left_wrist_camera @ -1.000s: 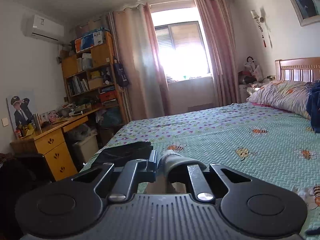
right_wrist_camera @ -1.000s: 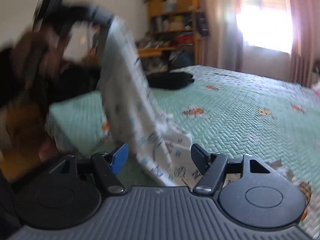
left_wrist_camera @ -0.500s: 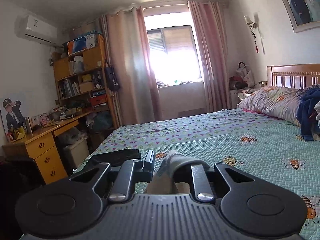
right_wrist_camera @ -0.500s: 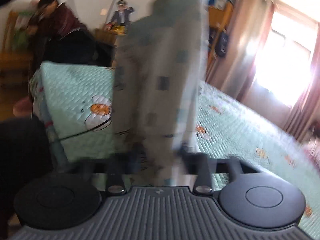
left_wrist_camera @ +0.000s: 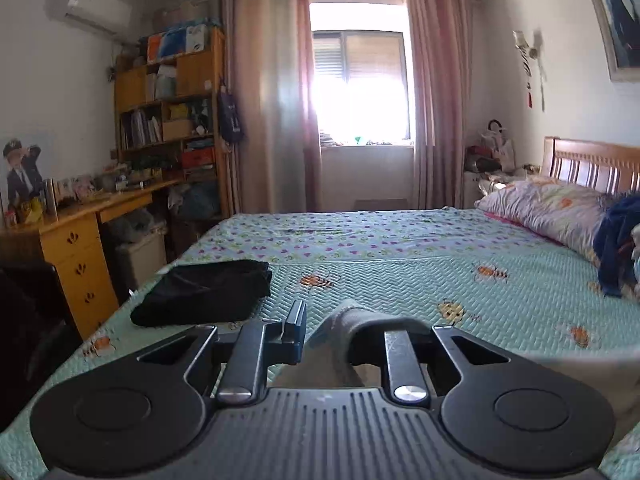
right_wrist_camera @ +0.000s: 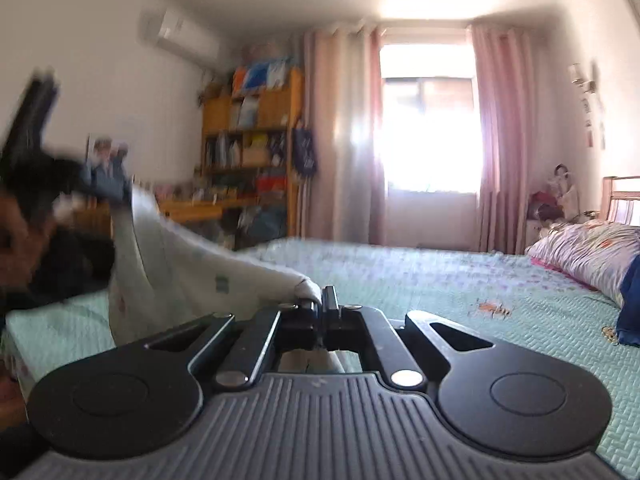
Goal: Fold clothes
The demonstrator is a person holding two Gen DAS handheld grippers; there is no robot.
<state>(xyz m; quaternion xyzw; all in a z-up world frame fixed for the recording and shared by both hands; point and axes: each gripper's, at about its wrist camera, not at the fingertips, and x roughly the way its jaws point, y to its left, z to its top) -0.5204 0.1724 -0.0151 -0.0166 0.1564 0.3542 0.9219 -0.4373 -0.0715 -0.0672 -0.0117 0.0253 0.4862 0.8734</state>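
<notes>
Clamping now, right claw on white garment, previously open.

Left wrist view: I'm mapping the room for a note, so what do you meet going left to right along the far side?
Air conditioner → bookshelf → left curtain → window → right curtain → headboard.
</notes>
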